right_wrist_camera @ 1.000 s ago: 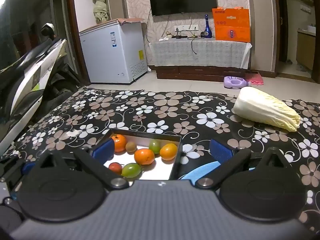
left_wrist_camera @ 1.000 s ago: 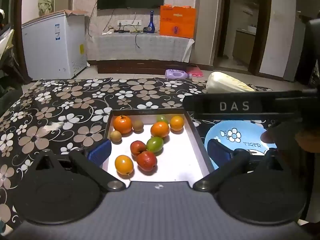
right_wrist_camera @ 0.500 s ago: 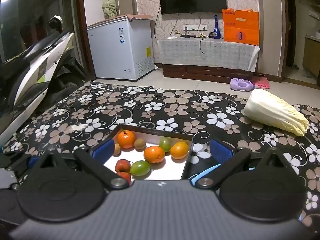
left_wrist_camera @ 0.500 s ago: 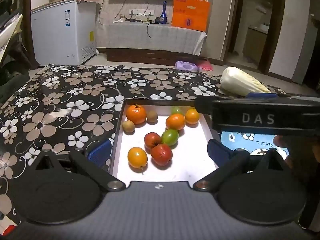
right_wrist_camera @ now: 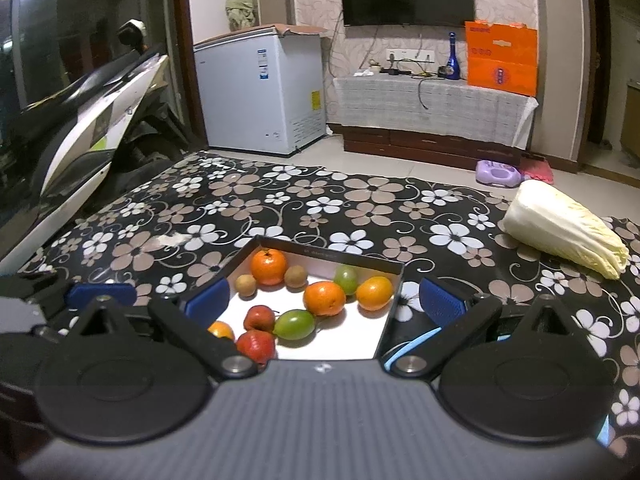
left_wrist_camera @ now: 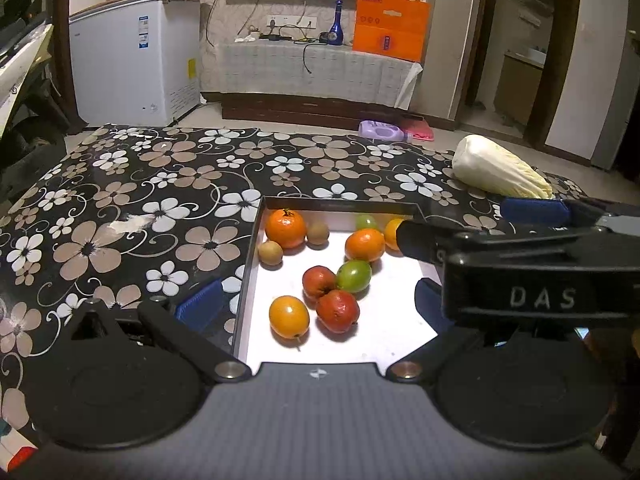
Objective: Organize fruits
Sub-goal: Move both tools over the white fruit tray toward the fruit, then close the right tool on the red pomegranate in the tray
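Both grippers hover with jaws apart over a tray of mixed fruit on the flowered counter.

Left wrist view: the left gripper (left_wrist_camera: 316, 300) holds its jaws wide apart and empty above the white-floored tray (left_wrist_camera: 250, 264), which sits on the counter (left_wrist_camera: 132, 200). In the tray lie a large orange (left_wrist_camera: 285, 228) at the far left corner, two brown kiwis (left_wrist_camera: 270, 253) beside it, a green fruit (left_wrist_camera: 353, 276) touching a red fruit (left_wrist_camera: 319, 282), and a yellow-orange fruit (left_wrist_camera: 289, 317) nearest the camera. The right gripper (left_wrist_camera: 532, 264) crosses the tray's right side. A napa cabbage (left_wrist_camera: 500, 172) lies at the far right. Right wrist view: the right gripper's jaws are also apart, holding nothing, above the tray's near right corner, with a blue plate (right_wrist_camera: 416, 340) showing just beside the tray.
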Demonstrator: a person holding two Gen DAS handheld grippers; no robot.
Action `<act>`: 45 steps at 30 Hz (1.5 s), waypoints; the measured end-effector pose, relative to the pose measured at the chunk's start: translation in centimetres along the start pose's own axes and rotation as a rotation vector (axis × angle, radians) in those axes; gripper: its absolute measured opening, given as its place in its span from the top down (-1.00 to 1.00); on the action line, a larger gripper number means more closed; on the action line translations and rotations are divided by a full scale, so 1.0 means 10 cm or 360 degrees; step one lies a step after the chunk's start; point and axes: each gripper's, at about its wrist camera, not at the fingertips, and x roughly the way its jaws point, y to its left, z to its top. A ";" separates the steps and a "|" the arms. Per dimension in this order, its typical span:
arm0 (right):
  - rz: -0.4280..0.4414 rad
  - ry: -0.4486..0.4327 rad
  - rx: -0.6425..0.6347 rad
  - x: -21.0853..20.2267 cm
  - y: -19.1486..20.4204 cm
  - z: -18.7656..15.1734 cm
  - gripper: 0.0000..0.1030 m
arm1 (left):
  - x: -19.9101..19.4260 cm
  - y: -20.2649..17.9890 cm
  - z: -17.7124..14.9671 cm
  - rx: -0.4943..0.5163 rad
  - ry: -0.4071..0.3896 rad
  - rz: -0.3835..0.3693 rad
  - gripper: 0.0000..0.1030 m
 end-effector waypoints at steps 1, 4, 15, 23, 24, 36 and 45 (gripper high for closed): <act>0.0008 -0.0002 -0.0006 0.00 0.01 0.00 -1.00 | 0.00 0.01 0.00 0.0000 -0.0003 0.0000 -1.00; 0.0022 -0.0012 -0.0025 -0.02 0.03 0.00 -1.00 | 0.00 0.00 -0.01 0.0010 -0.0009 0.0005 -1.00; 0.0081 0.0020 -0.0081 0.00 0.07 0.01 -0.53 | -0.05 0.09 -0.07 0.0067 -0.0027 -0.0014 -1.00; 0.0067 0.0116 -0.0143 0.11 0.10 -0.04 -0.38 | -0.09 0.16 -0.18 0.0129 -0.0021 -0.0073 -0.98; 0.0079 0.0131 -0.0153 0.13 0.12 -0.05 -0.37 | -0.09 0.17 -0.19 0.0136 -0.0019 -0.0076 -0.98; 0.0199 0.0379 -0.0137 0.43 0.23 -0.18 -0.16 | 0.00 0.10 -0.28 0.0195 0.0071 -0.0149 -0.82; 0.0205 0.0475 -0.0140 0.62 0.32 -0.27 -0.15 | 0.09 0.12 -0.32 0.0157 0.0133 -0.0146 -0.79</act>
